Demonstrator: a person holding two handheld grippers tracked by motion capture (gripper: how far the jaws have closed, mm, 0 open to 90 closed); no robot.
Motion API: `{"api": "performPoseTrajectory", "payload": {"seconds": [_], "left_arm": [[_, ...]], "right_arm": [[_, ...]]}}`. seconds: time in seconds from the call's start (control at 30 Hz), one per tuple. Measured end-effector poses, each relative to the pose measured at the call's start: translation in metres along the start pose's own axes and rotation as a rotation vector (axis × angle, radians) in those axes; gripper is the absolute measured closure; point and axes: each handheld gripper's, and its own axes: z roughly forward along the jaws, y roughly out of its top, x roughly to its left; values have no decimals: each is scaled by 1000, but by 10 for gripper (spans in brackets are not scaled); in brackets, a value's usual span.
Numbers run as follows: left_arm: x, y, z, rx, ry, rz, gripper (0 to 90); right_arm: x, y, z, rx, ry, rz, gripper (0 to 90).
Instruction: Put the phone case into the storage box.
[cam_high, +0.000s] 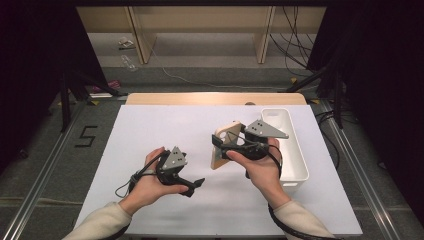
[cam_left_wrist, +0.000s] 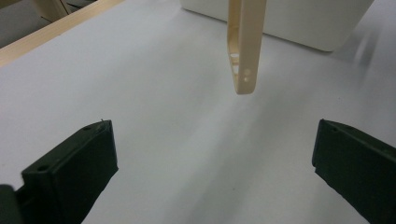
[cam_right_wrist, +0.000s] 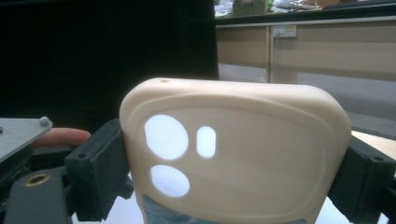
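Observation:
A cream phone case (cam_high: 223, 146) with camera cut-outs is held upright above the middle of the white table, and my right gripper (cam_high: 223, 144) is shut on its two sides. In the right gripper view the case (cam_right_wrist: 243, 140) sits between both black jaws of the right gripper (cam_right_wrist: 233, 163), its cut-outs at the left. My left gripper (cam_high: 196, 185) hovers low over the table to the left of the case, open and holding nothing. From the left gripper view (cam_left_wrist: 215, 158) the case (cam_left_wrist: 243, 46) hangs edge-on ahead, apart from the wide jaws.
A long white bin (cam_high: 295, 150) stands along the table's right side, just behind my right hand; its wall (cam_left_wrist: 289, 23) is seen beyond the case. The white tabletop (cam_high: 165, 130) ends in a wooden strip (cam_high: 215, 98) at the far edge.

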Motion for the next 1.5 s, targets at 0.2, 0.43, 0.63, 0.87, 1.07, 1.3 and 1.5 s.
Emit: {"api": "performPoseTrajectory", "payload": {"seconds": [0.2, 0.43, 0.63, 0.87, 1.07, 1.3, 1.5], "left_arm": [[4, -7, -8, 6, 19, -2, 0], [7, -13, -16, -8, 30, -11, 0], [9, -17, -21, -12, 41, -13, 0], [10, -20, -24, -15, 45, -18, 0], [10, -21, -26, -15, 47, -19, 0], [12, -23, -28, -13, 52, -22, 0], [13, -25, -30, -15, 57, -27, 1]], "right_arm": [[-2, 2, -2, -3, -5, 3, 130], [-4, 5, -4, -10, -12, 1, 130], [-5, 6, -5, -15, -15, 5, 131], [-7, 8, -7, -20, -22, 3, 131], [-10, 11, -10, -26, -30, 8, 131], [-13, 14, -13, -40, -40, 10, 131], [-17, 16, -16, -45, -52, 11, 131]]}}
